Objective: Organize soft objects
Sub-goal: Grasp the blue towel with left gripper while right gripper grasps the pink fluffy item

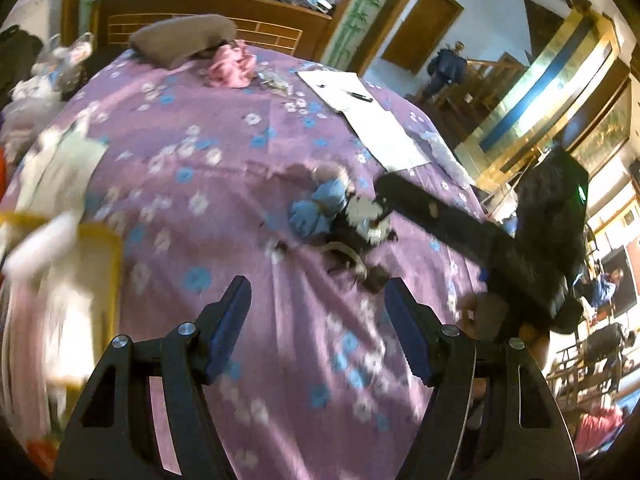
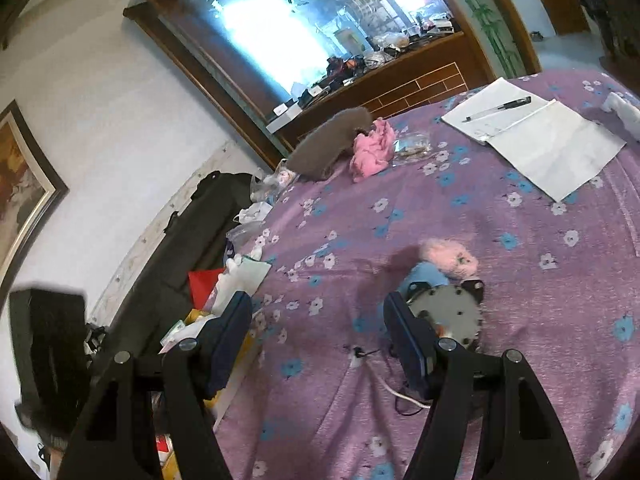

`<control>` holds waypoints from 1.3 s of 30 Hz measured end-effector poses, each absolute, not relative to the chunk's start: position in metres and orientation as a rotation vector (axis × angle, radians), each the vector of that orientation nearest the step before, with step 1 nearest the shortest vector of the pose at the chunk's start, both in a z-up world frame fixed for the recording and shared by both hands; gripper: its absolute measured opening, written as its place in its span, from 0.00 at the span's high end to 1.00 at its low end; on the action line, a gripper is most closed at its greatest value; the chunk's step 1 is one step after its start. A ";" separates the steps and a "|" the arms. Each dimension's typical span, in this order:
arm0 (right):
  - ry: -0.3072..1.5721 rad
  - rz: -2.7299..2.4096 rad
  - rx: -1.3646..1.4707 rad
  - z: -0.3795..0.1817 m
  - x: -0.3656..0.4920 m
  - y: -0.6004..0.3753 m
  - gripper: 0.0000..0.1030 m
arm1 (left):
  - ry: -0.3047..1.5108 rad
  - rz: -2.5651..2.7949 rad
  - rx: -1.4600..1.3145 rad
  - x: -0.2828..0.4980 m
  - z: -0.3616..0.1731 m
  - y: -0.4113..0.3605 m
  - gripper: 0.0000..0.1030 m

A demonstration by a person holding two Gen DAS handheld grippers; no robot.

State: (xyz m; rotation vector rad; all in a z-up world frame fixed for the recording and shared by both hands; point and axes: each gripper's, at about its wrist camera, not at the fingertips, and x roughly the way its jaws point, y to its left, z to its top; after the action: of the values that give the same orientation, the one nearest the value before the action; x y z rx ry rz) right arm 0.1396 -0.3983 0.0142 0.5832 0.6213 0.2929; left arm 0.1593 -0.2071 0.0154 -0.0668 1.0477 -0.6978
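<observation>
left gripper [image 1: 318,330]: fingers [image 1: 230,324] spread wide, nothing between, only the purple floral bedspread [image 1: 208,128] below. just ahead and slightly right of the tips, blue soft toy [image 1: 320,208], blurred, lying on the spread, touching the tip of the right gripper [image 1: 380,216], which enters from the right; cannot tell how its jaws stand from here. far ahead: pink cloth [image 1: 232,66] beside a brown pillow [image 1: 180,38]; open notebook [image 1: 360,116] off to the right.

right gripper [image 2: 318,330]: fingers [image 2: 408,340] apart, holding nothing. just beyond the right fingertip, a grey round disc [image 2: 450,314], then the blue soft toy [image 2: 428,274] with a pink fluffy toy [image 2: 450,260] touching it. white cable [image 2: 384,384] on the spread near the right finger.
</observation>
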 end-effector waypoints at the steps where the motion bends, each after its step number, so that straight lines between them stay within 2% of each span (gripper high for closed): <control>1: 0.611 0.283 0.585 0.016 0.139 -0.403 0.34 | 1.068 -0.716 -0.055 0.170 0.014 -0.217 0.32; 8: 0.566 0.213 0.666 0.015 0.131 -0.435 0.34 | 1.234 -0.763 -0.037 0.230 -0.016 -0.269 0.32; 16: 0.558 0.174 0.820 0.002 0.127 -0.467 0.34 | 1.260 -0.714 -0.047 0.252 -0.040 -0.283 0.34; 20: 0.556 0.166 0.844 -0.001 0.126 -0.470 0.34 | 1.289 -0.625 -0.067 0.270 -0.056 -0.280 0.46; 27: 0.585 0.178 0.851 -0.005 0.132 -0.468 0.34 | 1.311 -0.637 -0.024 0.272 -0.079 -0.298 0.48; 30: 0.599 0.196 0.861 -0.008 0.133 -0.465 0.34 | 1.254 -0.616 0.040 0.267 -0.077 -0.305 0.65; 31: 0.598 0.200 0.854 -0.007 0.133 -0.465 0.34 | 1.246 -0.618 0.032 0.265 -0.073 -0.304 0.78; 37: 0.609 0.165 0.776 -0.005 0.134 -0.457 0.34 | 1.206 -0.592 -0.017 0.250 -0.055 -0.276 0.80; 39: 0.618 0.174 0.773 -0.005 0.137 -0.456 0.34 | 1.212 -0.626 -0.119 0.241 -0.052 -0.254 0.80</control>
State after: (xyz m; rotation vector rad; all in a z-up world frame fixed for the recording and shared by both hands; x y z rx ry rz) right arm 0.1368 -0.4562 -0.0054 0.7730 0.6181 0.1736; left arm 0.2408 -0.2541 -0.0518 -0.1193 1.2120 -0.6260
